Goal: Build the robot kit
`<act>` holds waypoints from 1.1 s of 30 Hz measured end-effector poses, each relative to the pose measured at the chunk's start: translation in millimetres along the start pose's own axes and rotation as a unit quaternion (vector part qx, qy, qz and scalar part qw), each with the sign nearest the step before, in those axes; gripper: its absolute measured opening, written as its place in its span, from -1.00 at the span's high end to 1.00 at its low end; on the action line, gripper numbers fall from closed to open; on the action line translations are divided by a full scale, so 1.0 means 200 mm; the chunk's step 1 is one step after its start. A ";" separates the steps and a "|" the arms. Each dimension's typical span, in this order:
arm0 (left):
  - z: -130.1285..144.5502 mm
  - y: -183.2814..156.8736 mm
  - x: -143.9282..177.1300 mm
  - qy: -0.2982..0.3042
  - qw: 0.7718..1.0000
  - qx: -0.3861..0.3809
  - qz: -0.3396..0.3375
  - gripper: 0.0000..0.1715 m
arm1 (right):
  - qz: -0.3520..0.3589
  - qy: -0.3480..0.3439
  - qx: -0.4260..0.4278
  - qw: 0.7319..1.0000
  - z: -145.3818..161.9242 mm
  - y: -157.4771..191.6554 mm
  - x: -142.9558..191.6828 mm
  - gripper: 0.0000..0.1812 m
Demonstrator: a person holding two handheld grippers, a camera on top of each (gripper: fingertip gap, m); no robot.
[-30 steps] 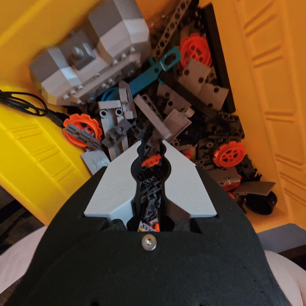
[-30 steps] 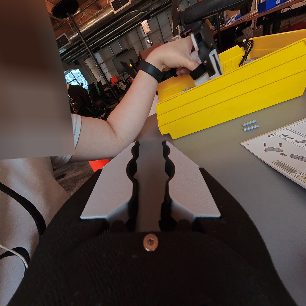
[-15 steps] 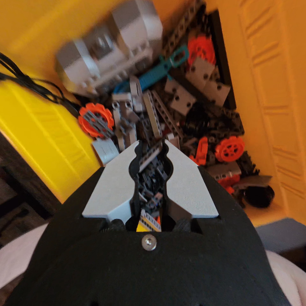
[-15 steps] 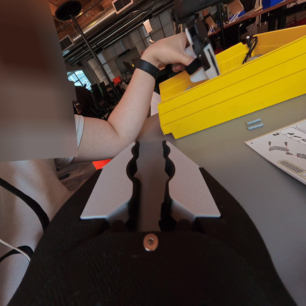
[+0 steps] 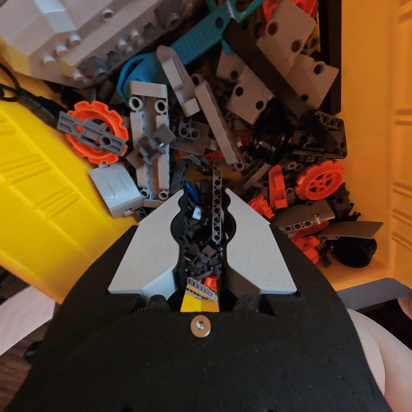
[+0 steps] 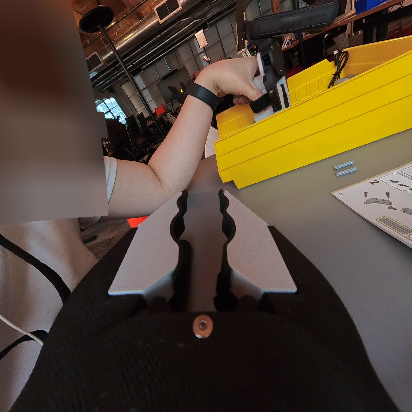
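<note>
Our left hand-held gripper [image 5: 204,196] hangs over the yellow plastic bin [image 5: 40,211], its jaws parted and holding nothing. A thin grey perforated beam [image 5: 216,200] lies lengthwise in the gap between the fingers, on the heap of loose building pieces; we cannot tell whether either finger touches it. Left of the tips lie a pale grey curved panel [image 5: 114,191] and an orange toothed wheel with a grey cross plate [image 5: 97,132]; an orange spoked wheel [image 5: 320,182] sits to the right. Our right hand-held gripper [image 6: 202,194] rests open and empty above the grey desk [image 6: 312,256], well apart from two small pale blue rods [image 6: 345,168] and a printed instruction sheet [image 6: 383,211].
</note>
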State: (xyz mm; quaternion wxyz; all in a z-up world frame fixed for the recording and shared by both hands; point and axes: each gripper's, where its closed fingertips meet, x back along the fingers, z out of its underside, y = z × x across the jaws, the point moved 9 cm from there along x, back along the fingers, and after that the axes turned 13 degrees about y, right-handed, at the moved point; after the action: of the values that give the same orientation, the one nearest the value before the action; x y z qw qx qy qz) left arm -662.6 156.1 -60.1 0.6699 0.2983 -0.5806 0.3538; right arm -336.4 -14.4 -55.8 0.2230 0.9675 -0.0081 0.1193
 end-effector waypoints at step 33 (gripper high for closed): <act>-0.12 0.05 0.01 -0.153 0.985 -0.073 -0.024 0.75 | -0.014 -0.002 -0.016 1.000 0.00 -0.01 0.00 0.69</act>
State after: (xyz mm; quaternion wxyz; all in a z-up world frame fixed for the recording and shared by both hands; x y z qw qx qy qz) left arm -656.9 180.7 -60.8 0.6013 0.3127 -0.6935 0.2444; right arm -336.9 -13.7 -57.2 0.2398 0.9641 0.0027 0.1139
